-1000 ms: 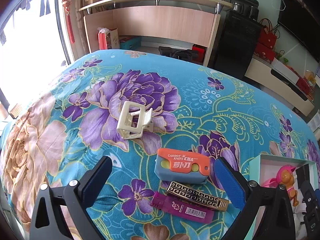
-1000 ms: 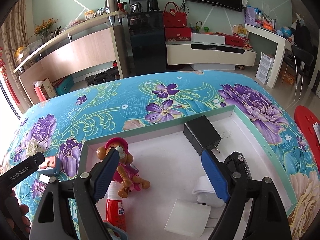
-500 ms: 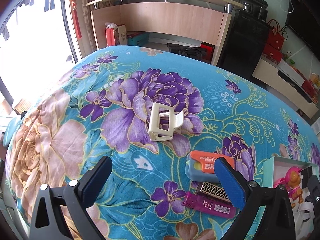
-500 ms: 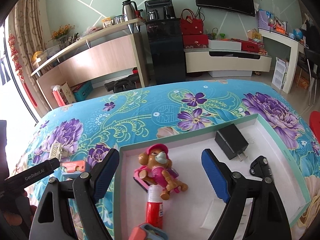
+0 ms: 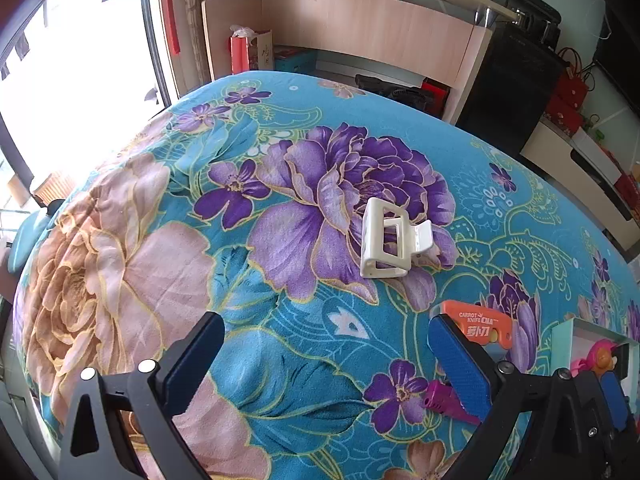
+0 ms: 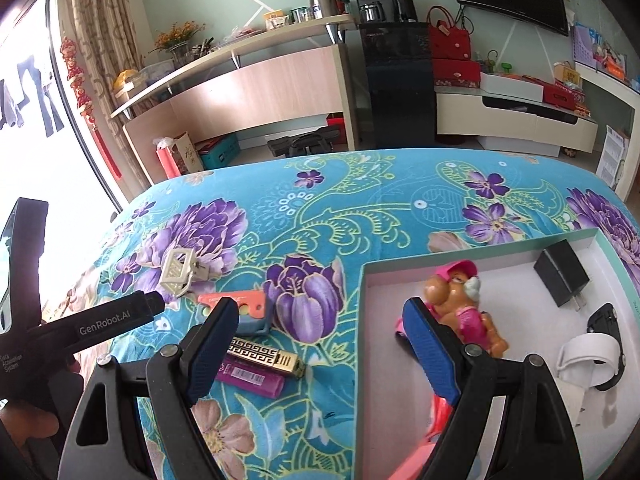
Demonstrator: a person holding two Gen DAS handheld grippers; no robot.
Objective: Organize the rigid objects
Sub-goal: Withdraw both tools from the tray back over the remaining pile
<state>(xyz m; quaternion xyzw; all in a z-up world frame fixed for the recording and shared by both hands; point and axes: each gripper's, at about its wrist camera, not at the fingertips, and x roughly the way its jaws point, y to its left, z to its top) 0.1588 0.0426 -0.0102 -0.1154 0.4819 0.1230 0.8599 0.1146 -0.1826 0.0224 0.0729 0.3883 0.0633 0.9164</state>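
Observation:
A cream hair claw clip [image 5: 394,242] lies on the floral cloth, ahead of my open, empty left gripper [image 5: 326,360]; it also shows in the right wrist view [image 6: 178,272]. An orange and blue carrot knife [image 5: 482,322] lies by the left gripper's right finger, with a purple lighter [image 5: 440,398] below it. In the right wrist view the carrot knife [image 6: 248,312], a gold lighter [image 6: 266,356] and the purple lighter [image 6: 252,376] lie left of the box. My right gripper [image 6: 320,350] is open and empty above the box's left wall [image 6: 360,340].
The white box holds a pink toy figure [image 6: 464,308], a black charger [image 6: 562,278], a white band [image 6: 588,354] and a red item [image 6: 438,408]. The left gripper's body [image 6: 108,322] crosses the right wrist view at left. The table's far edge [image 6: 360,156] drops to the floor.
Both grippers have moved left over the table. The clip now sits ahead of the left gripper; the right gripper has shifted from over the box interior to its left wall. Both stay open.

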